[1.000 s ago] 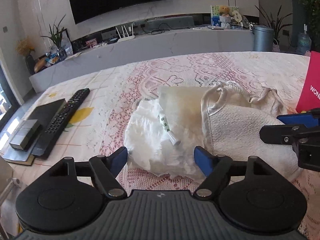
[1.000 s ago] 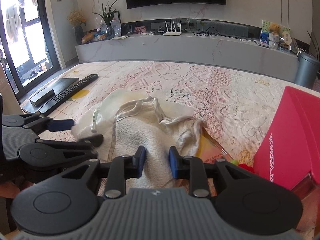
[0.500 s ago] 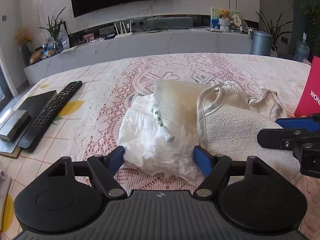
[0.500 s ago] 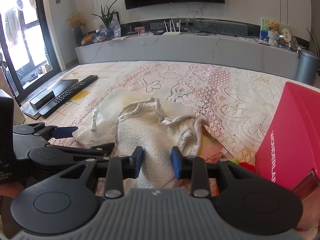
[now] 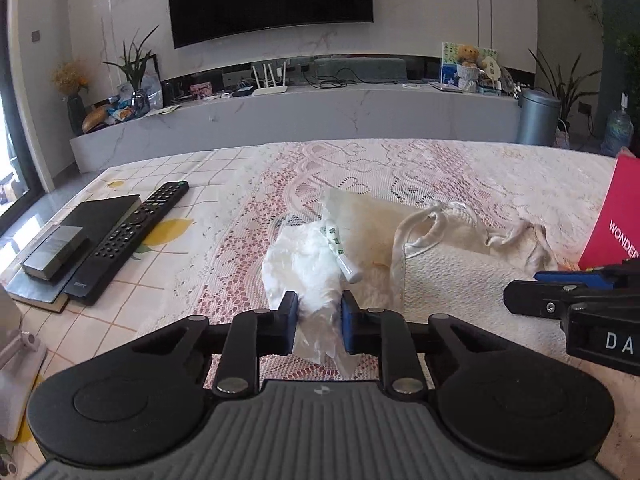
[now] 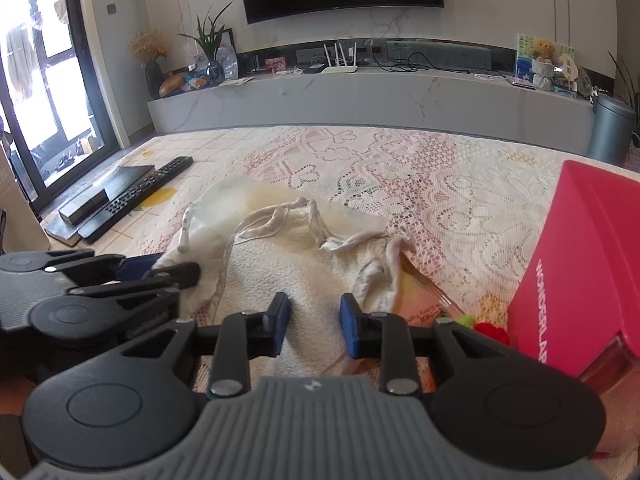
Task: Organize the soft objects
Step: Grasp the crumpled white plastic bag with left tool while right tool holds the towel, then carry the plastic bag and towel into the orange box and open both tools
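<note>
A crumpled white plastic bag [image 5: 304, 264] lies on the lace tablecloth [image 5: 440, 172], with a small white tube [image 5: 340, 248] on top of it. My left gripper [image 5: 320, 318] is closing, and its blue pads squeeze the bag's near end. To the right, a cream textured cloth with straps [image 5: 460, 280] partly covers a translucent sheet [image 5: 360, 212]. My right gripper [image 6: 314, 316] sits on this cloth [image 6: 304, 264], jaws narrowing, with a fold of it pinched between the pads. The left gripper [image 6: 172, 266] shows at the left edge of the right wrist view.
A black remote [image 5: 136, 236] and a dark flat box [image 5: 92, 220] lie at the table's left. At the right stands a red box [image 6: 592, 280]. A pink booklet [image 6: 424, 308] pokes out from under the cloth, with a small red and green thing [image 6: 484, 326] beside it.
The left jaws went from wide apart around the white bag to closed on its near end, and the left hand rose a little. The right gripper stayed put, its jaws slightly narrower.
</note>
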`<action>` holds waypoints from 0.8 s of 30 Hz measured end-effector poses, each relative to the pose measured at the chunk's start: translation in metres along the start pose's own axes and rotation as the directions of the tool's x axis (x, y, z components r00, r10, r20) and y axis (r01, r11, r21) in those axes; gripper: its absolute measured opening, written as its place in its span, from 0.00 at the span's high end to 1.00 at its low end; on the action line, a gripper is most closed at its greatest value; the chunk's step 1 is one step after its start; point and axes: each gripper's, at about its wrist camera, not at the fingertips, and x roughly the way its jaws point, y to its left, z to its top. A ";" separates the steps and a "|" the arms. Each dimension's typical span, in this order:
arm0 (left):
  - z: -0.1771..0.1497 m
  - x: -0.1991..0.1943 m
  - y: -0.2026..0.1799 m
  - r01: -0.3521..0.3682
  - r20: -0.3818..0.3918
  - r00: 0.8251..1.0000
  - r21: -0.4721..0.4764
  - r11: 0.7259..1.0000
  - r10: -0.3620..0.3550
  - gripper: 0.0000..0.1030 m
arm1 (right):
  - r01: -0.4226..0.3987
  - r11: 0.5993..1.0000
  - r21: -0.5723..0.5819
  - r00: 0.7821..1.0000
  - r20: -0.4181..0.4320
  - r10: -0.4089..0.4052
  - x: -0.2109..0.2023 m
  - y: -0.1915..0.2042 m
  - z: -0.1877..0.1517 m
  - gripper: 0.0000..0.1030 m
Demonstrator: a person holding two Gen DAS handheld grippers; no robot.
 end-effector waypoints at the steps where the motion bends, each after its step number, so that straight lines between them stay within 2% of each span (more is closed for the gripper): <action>1: 0.001 -0.005 0.001 0.002 0.003 1.000 -0.011 1.000 -0.002 0.78 | 0.001 1.000 0.003 1.000 0.007 -0.001 -0.004 -0.001 0.001 0.84; 7: 0.003 -0.038 0.001 -0.002 0.030 1.000 -0.047 0.999 0.003 0.79 | 0.000 1.000 0.015 0.999 0.045 -0.001 -0.034 -0.001 0.002 0.88; 12: 0.006 -0.074 -0.003 -0.012 0.120 0.993 -0.048 0.999 0.018 0.79 | -0.017 0.996 0.087 0.997 0.076 0.011 -0.069 -0.011 -0.002 0.89; 18: 0.024 -0.116 0.004 -0.045 0.283 0.956 -0.115 0.992 0.076 0.79 | -0.032 0.993 0.117 0.989 0.150 0.014 -0.114 -0.014 -0.007 0.89; 20: 0.031 -0.127 0.001 -0.048 0.326 0.942 -0.105 0.993 0.080 0.79 | -0.034 0.992 0.122 0.984 0.177 0.012 -0.129 -0.014 -0.006 0.89; 22: 0.041 -0.139 -0.006 -0.042 0.362 0.929 -0.090 0.995 0.072 0.79 | -0.034 0.992 0.125 0.978 0.208 0.008 -0.145 -0.014 -0.004 0.89; 24: 0.050 -0.150 -0.014 -0.002 0.382 0.923 -0.084 0.996 0.034 0.79 | -0.029 0.991 0.130 0.971 0.240 -0.003 -0.161 -0.016 -0.002 0.89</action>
